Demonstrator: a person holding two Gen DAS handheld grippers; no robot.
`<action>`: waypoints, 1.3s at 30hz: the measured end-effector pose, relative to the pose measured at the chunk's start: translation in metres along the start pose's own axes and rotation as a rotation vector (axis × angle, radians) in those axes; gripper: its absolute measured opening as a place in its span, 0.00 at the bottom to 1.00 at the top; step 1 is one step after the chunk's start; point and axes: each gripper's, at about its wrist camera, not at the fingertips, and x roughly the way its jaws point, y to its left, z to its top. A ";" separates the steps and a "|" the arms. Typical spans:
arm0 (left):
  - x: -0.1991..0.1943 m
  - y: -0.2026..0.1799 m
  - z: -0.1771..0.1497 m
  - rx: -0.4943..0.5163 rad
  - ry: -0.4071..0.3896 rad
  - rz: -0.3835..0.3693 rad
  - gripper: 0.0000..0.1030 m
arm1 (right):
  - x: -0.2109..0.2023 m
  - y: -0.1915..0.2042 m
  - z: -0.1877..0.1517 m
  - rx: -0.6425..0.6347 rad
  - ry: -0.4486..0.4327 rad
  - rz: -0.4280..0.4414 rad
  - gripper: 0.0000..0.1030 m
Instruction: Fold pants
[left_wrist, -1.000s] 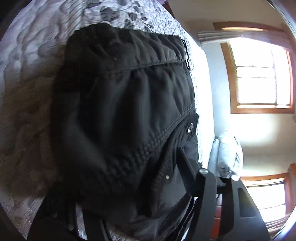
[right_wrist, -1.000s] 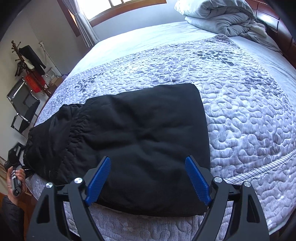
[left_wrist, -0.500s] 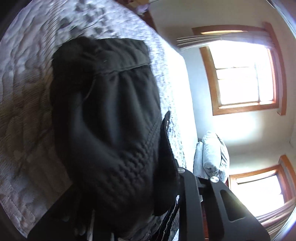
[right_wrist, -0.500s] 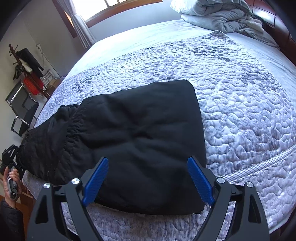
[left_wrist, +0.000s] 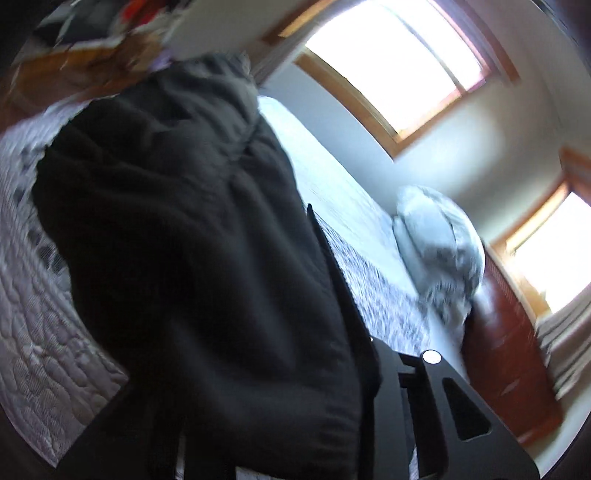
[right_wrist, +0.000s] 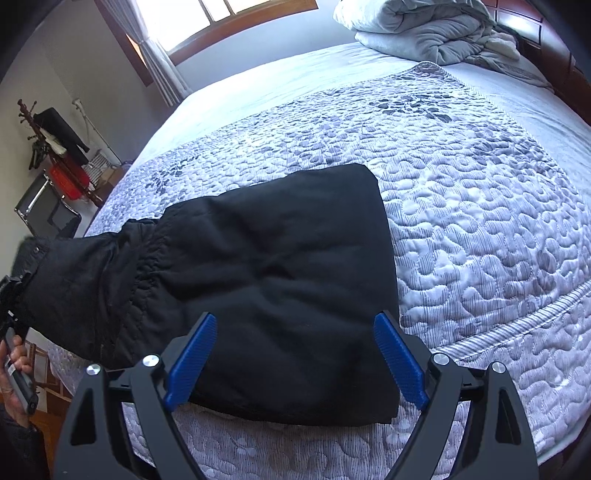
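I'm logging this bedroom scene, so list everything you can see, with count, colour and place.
pants: one, black, partly folded on the quilt, waist end lifted at left
quilt: one, grey-white patterned, covering the bed
duvet: one, pale grey, bundled at the head of the bed
headboard: one, dark red wood, far right
windows: two, wood-framed, bright
coat stand: one, dark wood, hung with black and red items, left wall
chair: one, black, metal-framed, left
left tool: black, shut on the pants' waist end
right tool: blue pads, open, above the folded end
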 end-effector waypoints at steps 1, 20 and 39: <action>0.000 -0.010 -0.003 0.033 0.008 0.003 0.24 | 0.000 -0.001 0.000 0.003 -0.001 0.004 0.85; 0.053 -0.144 -0.111 0.529 0.161 0.214 0.35 | -0.011 -0.035 -0.010 0.108 -0.043 0.028 0.85; 0.052 -0.194 -0.211 0.824 0.358 0.163 0.88 | -0.018 -0.031 -0.004 0.129 -0.049 0.112 0.85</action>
